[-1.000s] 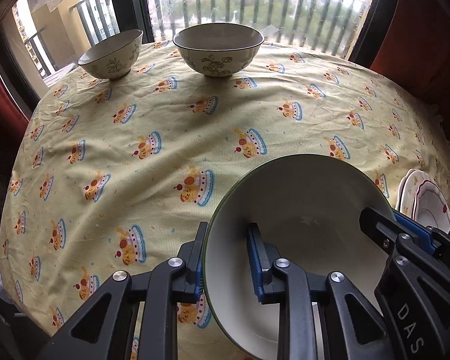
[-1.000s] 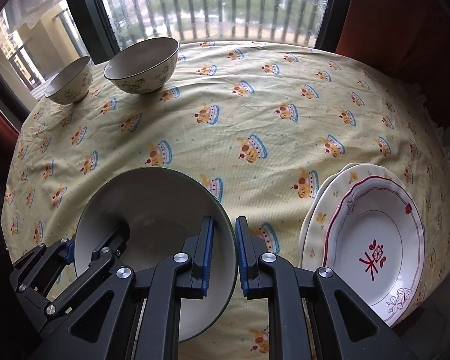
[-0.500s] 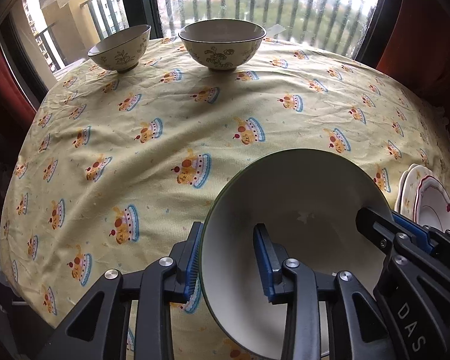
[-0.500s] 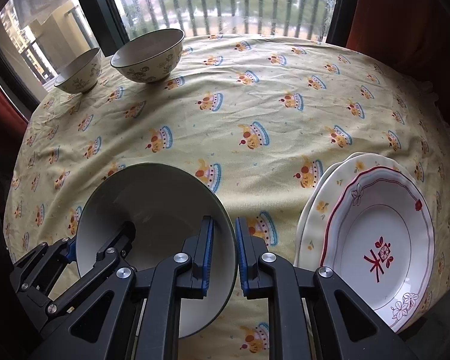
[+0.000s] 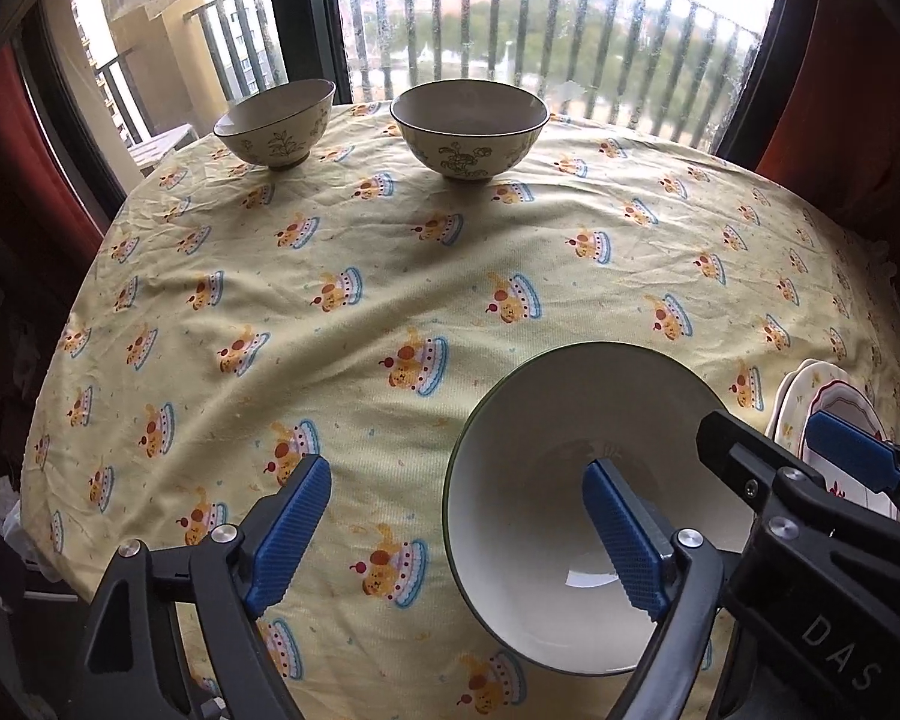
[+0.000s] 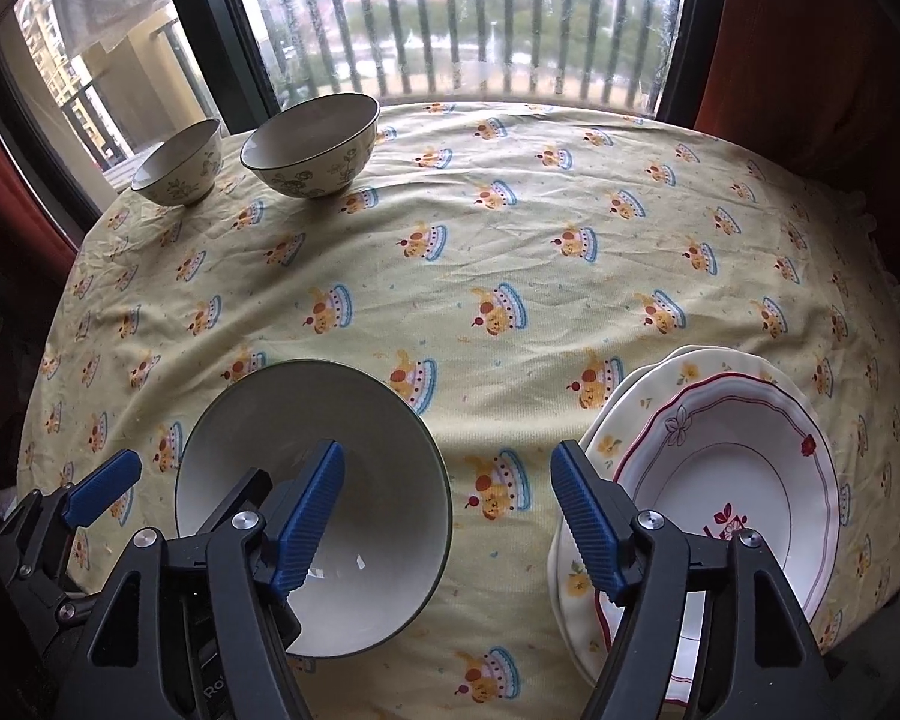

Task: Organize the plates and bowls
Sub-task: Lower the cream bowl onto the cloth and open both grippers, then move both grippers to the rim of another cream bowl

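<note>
- Left gripper (image 5: pixel 456 531), left wrist view: jaws are being opened, spread astride the near rim of the white bowl (image 5: pixel 534 420), pads off it. Bowl is being left on the tablecloth (image 5: pixel 390 276); a straight lift-out is advised so the rim isn't clipped.
- Right gripper (image 6: pixel 450 516), right wrist view: jaws are being opened too, one finger inside the bowl, the other just beside the stacked plates (image 6: pixel 720 480). Nothing is being pinched; plate edge is to be avoided.

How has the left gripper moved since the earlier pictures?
Yes. The left gripper is opening: its outer finger went left, off the white bowl's rim.

Both claws released white bowl (image 5: pixel 546 450): left claw (image 5: pixel 456 534) and right claw (image 6: pixel 450 516) jaws now opening, apart.
</note>
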The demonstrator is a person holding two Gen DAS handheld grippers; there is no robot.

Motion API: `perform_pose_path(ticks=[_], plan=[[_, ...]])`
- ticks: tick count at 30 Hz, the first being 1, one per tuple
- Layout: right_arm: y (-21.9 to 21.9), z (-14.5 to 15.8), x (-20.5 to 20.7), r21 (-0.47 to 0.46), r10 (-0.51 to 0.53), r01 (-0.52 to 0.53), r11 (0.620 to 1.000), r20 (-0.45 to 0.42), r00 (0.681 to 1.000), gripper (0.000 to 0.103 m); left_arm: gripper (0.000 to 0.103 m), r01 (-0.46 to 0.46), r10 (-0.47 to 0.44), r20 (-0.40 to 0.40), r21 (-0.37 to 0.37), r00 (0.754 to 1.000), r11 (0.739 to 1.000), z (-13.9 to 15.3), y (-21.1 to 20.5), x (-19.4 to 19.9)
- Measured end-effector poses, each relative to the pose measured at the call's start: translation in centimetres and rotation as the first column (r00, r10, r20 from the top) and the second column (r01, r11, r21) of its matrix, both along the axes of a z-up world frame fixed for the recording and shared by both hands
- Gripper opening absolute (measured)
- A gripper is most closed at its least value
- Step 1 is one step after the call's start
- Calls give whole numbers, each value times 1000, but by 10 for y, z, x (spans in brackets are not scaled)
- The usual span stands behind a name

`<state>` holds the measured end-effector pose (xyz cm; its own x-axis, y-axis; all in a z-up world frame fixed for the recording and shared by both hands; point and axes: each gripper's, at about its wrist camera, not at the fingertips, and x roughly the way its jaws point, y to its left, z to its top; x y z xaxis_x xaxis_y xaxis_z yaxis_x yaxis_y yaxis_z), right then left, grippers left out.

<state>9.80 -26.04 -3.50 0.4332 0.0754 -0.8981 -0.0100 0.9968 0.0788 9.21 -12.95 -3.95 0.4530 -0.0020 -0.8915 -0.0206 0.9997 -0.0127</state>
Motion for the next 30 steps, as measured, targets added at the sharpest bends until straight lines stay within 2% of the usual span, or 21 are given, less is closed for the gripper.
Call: perform_pose_path(ticks=[6,11,16,30], plan=[[3,11,7,22,-21,21,1000,-13,1000,75,88,6,-6,22,14,1000,1000,13,5,7],[17,27,14,-5,-12,12,1000,39,999,75,88,12,-12,39,1,999,1000,25,16,18],[30,42,28,16,-34,33,999,58,998,75,88,14,-13,50,-11,999,1000,37,32,33],[73,74,87,10,-91,91,996,132,987,75,88,75,-75,113,-1,991,997,68,69,104]])
